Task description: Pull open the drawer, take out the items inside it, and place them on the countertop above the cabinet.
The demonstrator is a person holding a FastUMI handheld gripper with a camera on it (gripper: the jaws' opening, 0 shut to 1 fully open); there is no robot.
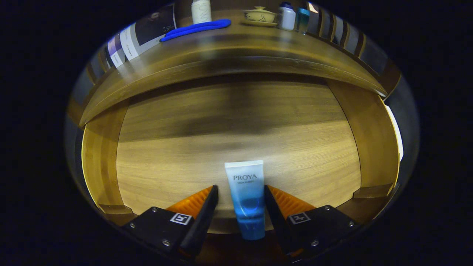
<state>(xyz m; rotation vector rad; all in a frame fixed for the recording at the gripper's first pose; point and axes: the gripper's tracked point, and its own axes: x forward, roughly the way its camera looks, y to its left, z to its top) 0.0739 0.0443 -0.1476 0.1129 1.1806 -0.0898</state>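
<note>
Looking down into the pulled-open wooden drawer [166, 166], the gripper [241, 194] hangs with its two fingers spread apart on either side of a cosmetic tube [247, 197]. The tube is white at its flat crimped end and shades to blue at its cap; it lies on the drawer floor near the front edge, midway between the left and right side walls, its crimped end pointing toward the back of the drawer. The left finger stands clearly apart from the tube; the right finger lies just beside it, and whether it touches cannot be told, so the tongs are released, not clenched on anything. Above the drawer, the cabinet countertop [236, 48] carries, along its back edge, a white bottle [201, 11], a long blue flat item [196, 29] just in front of it, a lidded ceramic cup on a saucer [259, 15], and two small bottles [291, 16] toward the right corner.
</note>
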